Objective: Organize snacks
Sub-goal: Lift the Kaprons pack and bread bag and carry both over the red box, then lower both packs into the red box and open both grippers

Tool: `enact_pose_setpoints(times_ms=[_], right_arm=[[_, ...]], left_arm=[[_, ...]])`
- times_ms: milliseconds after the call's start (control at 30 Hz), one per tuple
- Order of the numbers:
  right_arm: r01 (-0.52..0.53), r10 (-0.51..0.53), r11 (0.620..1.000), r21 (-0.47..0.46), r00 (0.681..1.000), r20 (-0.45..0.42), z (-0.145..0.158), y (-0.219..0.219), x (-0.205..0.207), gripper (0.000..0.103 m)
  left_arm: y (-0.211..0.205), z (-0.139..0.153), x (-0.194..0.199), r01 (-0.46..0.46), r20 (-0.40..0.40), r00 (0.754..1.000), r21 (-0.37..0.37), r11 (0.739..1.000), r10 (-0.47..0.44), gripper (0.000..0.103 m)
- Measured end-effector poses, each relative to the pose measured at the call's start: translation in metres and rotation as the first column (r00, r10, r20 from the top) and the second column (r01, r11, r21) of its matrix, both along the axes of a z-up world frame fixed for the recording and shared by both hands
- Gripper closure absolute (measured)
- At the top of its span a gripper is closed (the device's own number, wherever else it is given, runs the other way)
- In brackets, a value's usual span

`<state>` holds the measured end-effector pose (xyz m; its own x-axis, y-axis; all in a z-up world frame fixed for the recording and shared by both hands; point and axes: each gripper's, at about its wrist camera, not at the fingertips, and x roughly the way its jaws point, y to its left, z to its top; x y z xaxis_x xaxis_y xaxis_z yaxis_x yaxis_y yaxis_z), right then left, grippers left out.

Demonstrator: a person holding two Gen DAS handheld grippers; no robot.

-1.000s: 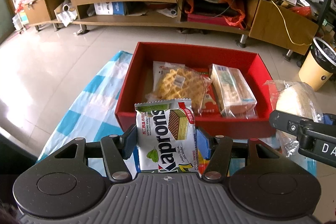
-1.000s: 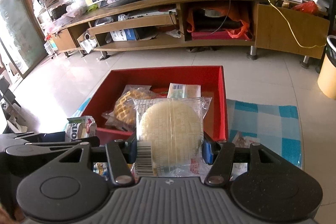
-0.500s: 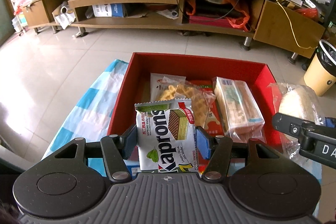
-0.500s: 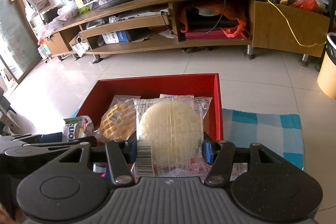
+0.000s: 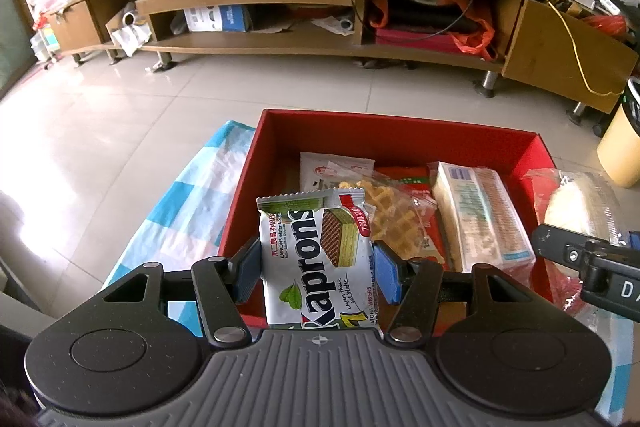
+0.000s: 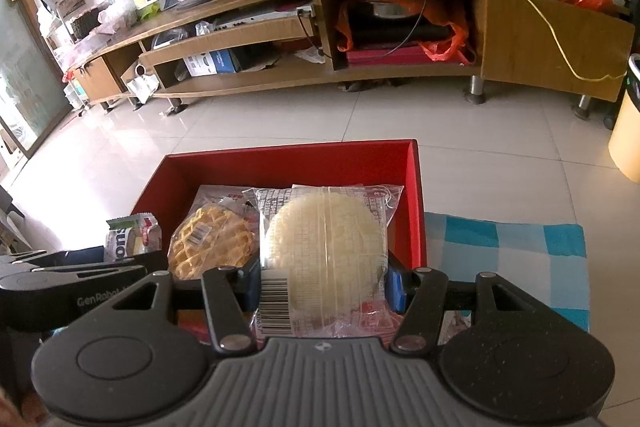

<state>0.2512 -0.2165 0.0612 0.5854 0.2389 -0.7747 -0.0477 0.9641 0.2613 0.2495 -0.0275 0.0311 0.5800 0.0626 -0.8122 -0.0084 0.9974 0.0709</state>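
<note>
Two packets are on their way into the open red cardboard box on the blue-and-white checked cloth over the counter; the step in hand is the drop. My left gripper has its fingers clamped on the white-and-green Kaprons wafer packet, over the near wall at 6 o'clock. My right gripper pinches the clear-wrapped round rice cracker above the box's 4 o'clock corner. Next I judge each should go lower over a free spot beside the clear-bagged waffle, then let go.
</note>
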Motion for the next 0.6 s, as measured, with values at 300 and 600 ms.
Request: enact_pose_setpoints(times_ms=[300, 600], right_arm=[[-0.001, 0.001, 1.000, -0.010, 1.000, -0.016, -0.008, -0.001, 0.011, 0.047], [-0.010, 0.009, 1.000, -0.020, 0.999, -0.033, -0.020, 0.001, 0.025, 0.047]], left_arm=[[-0.001, -0.007, 0.010, -0.002, -0.010, 1.000, 0.016, 1.000, 0.003, 0.038], [-0.005, -0.018, 0.021, -0.008, -0.025, 1.000, 0.031, 0.999, 0.008, 0.038]])
